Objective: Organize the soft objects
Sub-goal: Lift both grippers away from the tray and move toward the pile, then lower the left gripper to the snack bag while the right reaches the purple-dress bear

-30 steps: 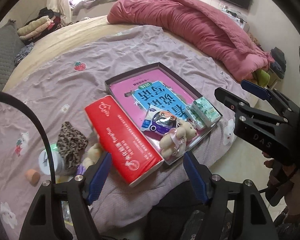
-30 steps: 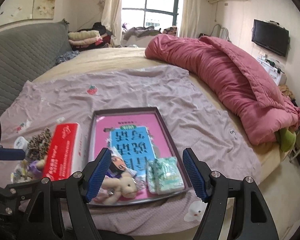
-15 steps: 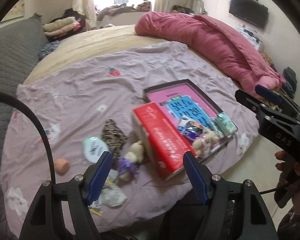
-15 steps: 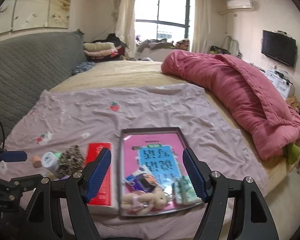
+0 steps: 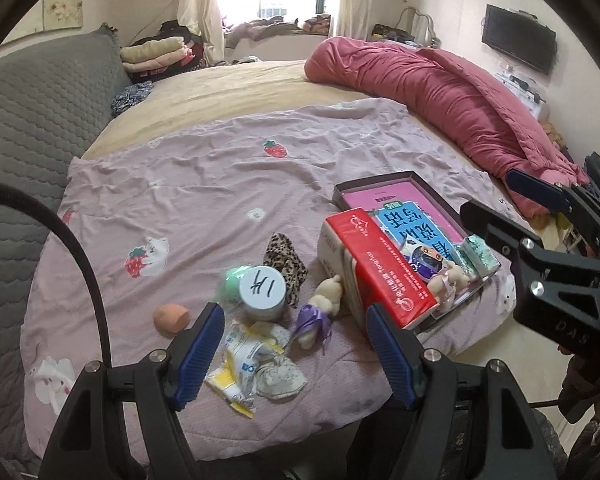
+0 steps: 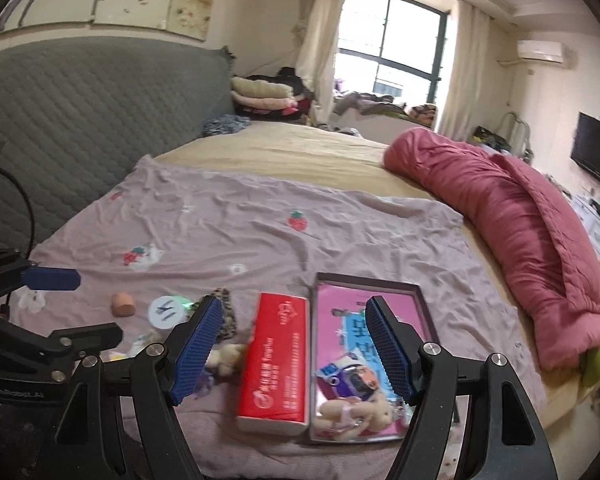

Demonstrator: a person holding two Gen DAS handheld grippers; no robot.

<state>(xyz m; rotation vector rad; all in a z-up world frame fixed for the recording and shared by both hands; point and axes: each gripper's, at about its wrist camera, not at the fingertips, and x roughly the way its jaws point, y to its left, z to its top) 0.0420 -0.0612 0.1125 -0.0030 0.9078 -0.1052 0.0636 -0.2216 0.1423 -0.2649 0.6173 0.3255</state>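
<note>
A dark shallow box (image 5: 424, 189) with a pink and blue book lies on the lilac sheet; in it are a small teddy bear (image 5: 446, 280), a pouch (image 5: 424, 258) and a green tissue pack (image 5: 478, 252). A red tissue box (image 5: 376, 264) lies against its left side. Left of that lie a plush doll with purple ribbon (image 5: 320, 312), a leopard-print cloth (image 5: 286, 264), a white-lidded jar (image 5: 262, 292), an orange sponge (image 5: 171, 319) and crumpled wrappers (image 5: 256, 364). My left gripper (image 5: 296, 354) is open above the wrappers and doll. My right gripper (image 6: 290, 354) is open above the red tissue box (image 6: 276, 362).
A rolled pink duvet (image 5: 440, 92) lies along the bed's right side. A grey quilted headboard (image 5: 32, 112) is at the left, with folded clothes (image 5: 156, 52) behind. The bed's near edge is just below the items. A television (image 5: 518, 44) hangs on the right wall.
Both grippers have drawn back and swung left. The left view now takes in the jar, sponge and wrappers; the right view is over the red tissue box. Both stayed open and nothing was picked up.
</note>
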